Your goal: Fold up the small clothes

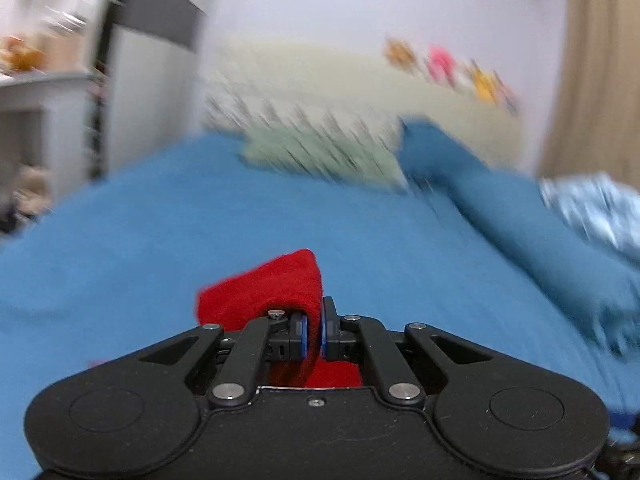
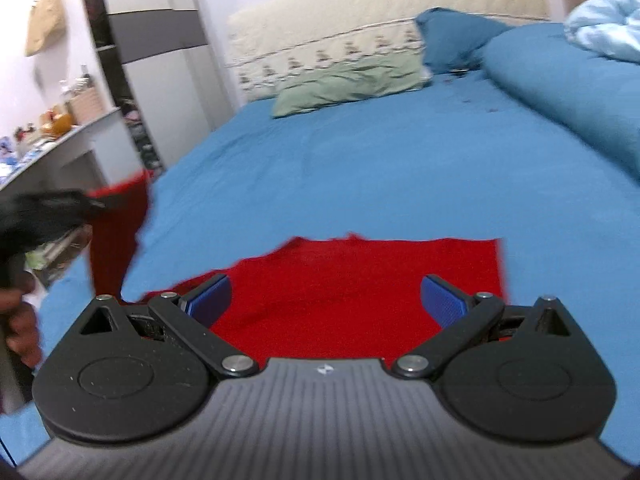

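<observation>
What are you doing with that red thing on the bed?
A person is folding a small red cloth on the blue bed. The left gripper is pinched shut on one end of it, lifted off the bed. The right gripper is open above the part lying flat, holding nothing.

One red garment [image 2: 360, 280], two grippers, perhaps two pillows [image 2: 348, 80]
</observation>
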Demonstrator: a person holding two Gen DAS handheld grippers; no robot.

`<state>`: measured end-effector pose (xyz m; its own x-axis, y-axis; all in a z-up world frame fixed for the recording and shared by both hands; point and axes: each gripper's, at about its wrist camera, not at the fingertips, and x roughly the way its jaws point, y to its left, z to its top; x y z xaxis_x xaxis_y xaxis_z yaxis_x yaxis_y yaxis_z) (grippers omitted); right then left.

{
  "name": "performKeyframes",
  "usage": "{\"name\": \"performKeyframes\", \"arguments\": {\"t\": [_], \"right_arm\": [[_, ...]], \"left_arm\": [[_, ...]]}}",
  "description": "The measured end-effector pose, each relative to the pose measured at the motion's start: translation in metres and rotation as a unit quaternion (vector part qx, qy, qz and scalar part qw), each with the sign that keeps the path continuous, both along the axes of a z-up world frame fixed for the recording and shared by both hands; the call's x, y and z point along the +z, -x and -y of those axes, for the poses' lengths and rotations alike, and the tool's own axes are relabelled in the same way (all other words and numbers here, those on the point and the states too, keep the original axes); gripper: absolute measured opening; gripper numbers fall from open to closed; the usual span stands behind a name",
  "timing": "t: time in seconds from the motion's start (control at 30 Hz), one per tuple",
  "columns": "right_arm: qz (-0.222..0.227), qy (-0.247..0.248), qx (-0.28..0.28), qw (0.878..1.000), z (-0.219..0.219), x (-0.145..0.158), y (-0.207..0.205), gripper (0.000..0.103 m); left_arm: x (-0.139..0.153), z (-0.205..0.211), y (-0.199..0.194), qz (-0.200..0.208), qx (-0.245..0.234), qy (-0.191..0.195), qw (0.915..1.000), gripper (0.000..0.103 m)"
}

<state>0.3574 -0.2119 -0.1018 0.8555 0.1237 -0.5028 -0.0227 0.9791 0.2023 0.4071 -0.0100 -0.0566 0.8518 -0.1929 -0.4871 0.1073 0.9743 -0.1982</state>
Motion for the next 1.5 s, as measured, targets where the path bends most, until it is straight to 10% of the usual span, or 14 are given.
{"name": "performKeyframes", "arguments": {"t": [0.2, 0.37, 0.43, 0.5, 0.6, 0.87, 1.03, 1.13, 1.23, 1.5], "right_arm": [[-0.041, 0.011, -0.015, 0.999, 0.047, -0.025, 0.004, 0.103], [-0.058, 0.002, -0.016, 0.998, 0.06, -0.044, -0.001, 0.103], [-0.057, -0.003, -0.011, 0.998, 0.058, -0.045, -0.003, 0.103], [-0.049, -0.002, -0.004, 0.999, 0.055, -0.043, -0.005, 0.103], [-0.035, 0.009, 0.017, 0.999, 0.043, -0.034, -0.007, 0.103], [-0.062, 0.096, 0.112, 0.987, -0.044, -0.049, -0.049, 0.103], [-0.063, 0.16, 0.135, 0.976, -0.102, -0.083, -0.079, 0.103], [-0.089, 0.184, 0.118, 0.972, -0.122, -0.103, -0.107, 0.072], [-0.093, 0.119, 0.073, 0.986, -0.108, -0.102, -0.121, 0.035], [-0.076, -0.089, -0.052, 0.992, -0.014, -0.107, -0.068, 0.038]], "left_arm": [[-0.093, 0.079, -0.005, -0.102, -0.07, -0.048, 0.9912, 0.005], [-0.113, 0.087, -0.001, -0.11, -0.083, -0.064, 0.9885, 0.008], [-0.107, 0.081, -0.001, -0.108, -0.086, -0.06, 0.9886, 0.024], [-0.092, 0.067, 0.006, -0.094, -0.079, -0.056, 0.9908, 0.071], [-0.074, 0.037, 0.032, -0.062, -0.062, -0.053, 0.9947, 0.098], [-0.075, -0.059, 0.085, -0.058, 0.021, -0.132, 0.9893, 0.098], [-0.093, -0.095, 0.083, -0.097, 0.046, -0.096, 0.9896, 0.097], [-0.1, -0.101, 0.077, -0.106, 0.041, -0.092, 0.9892, 0.097], [-0.102, -0.102, 0.072, -0.106, 0.033, -0.097, 0.989, 0.097], [-0.108, -0.118, 0.076, -0.108, 0.029, -0.062, 0.9918, 0.096]]}}
